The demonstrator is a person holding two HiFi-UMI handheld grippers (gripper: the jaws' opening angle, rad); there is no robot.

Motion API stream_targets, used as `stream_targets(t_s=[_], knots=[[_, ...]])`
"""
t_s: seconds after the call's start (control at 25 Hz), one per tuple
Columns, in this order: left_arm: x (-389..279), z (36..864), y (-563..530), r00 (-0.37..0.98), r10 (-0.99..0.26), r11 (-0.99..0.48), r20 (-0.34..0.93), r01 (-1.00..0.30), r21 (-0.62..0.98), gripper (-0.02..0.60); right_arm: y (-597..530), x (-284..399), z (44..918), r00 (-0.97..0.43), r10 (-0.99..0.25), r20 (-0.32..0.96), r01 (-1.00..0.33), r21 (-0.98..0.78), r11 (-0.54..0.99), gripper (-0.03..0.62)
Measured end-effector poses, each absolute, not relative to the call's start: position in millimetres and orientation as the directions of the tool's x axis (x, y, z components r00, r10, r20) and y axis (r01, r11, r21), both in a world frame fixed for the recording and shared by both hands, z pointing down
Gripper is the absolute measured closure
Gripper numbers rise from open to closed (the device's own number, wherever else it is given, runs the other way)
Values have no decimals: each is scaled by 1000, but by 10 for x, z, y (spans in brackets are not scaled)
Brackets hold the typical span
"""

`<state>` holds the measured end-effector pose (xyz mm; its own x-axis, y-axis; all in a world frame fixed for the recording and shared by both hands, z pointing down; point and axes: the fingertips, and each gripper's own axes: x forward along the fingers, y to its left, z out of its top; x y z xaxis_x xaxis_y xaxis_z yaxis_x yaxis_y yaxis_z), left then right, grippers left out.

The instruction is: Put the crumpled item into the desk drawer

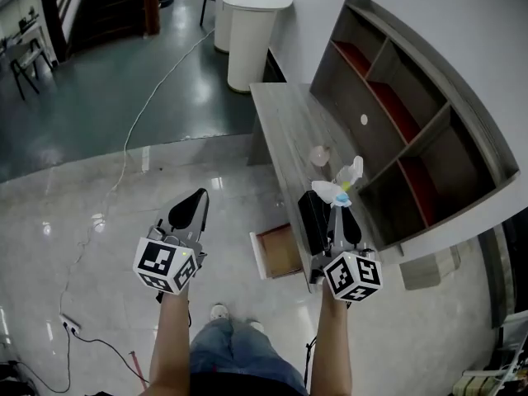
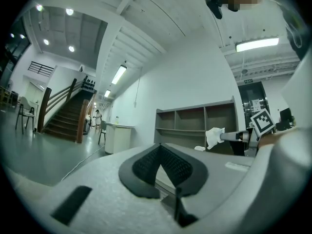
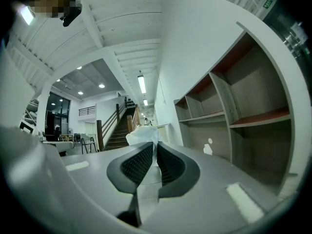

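Right claw (image 3: pixel 152 156) closest in, out over the near end of the bench (image 1: pixel 289 126). Jaws narrow, pinched on the crumpled item (image 3: pixel 142 135), a white wad that bulges out past the tips. Only a thin fold sits between the pads.

Left claw (image 2: pixel 159 151) alongside, over open floor, well apart from the bench. Its tips are together with nothing between them.

Drawer (image 1: pixel 276 252) below and between the two claws, pulled out from under the bench edge. Its brownish inside is showing and looks bare. The item is therefore up in the air above bench level, not yet over the drawer mouth.

Further along the bench: a small clear round thing (image 1: pixel 319 153), nature unclear. An open shelf unit (image 1: pixel 396 114) stands against the wall. Beyond that, a white counter (image 1: pixel 247 23) and a cable (image 1: pixel 157 89) trail across the floor.

Risks, as judged from here:
- The grip is on a thin fold, so a quick swing down toward the drawer could pull the wad free early.
- The item looks light. Let go from this height, it would likely drift and land on the floor or the bench top rather than inside.
- The drawer sits tucked close under the bench edge. A straight descent could knock the claw against that edge or the drawer front.
- The wad may cling to a pad when the jaws part.
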<state>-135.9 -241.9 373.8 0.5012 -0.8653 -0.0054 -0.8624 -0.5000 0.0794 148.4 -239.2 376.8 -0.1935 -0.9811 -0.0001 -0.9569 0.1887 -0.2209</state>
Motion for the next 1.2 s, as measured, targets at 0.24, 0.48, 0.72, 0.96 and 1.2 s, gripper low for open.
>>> stream_targets(t_s=[0.24, 0.48, 0.72, 0.96, 1.2], knots=[[-1236, 3974, -2690, 534, -844, -527, 48, -844, 101, 581, -2588, 1560, 4114, -151, -986, 71, -961, -246, 129, 553], [-1224, 4583, -2827, 541, -830, -524, 135, -840, 144, 581, -2665, 1258, 4939, -124, -965, 230, -967, -246, 66, 553], [-1202, 5518, -2791, 573, -777, -543, 259, -819, 183, 581, -2375, 972, 6223, -33, -891, 453, -968, -235, -84, 553], [-1273, 6488, -2643, 585, -734, -530, 345, -811, 246, 581, -2191, 935, 7412, 63, -797, 600, -958, -189, -218, 553], [-1272, 6915, -2546, 594, -713, -526, 373, -805, 275, 581, -2127, 1105, 8024, 113, -722, 683, -947, -146, -287, 473]])
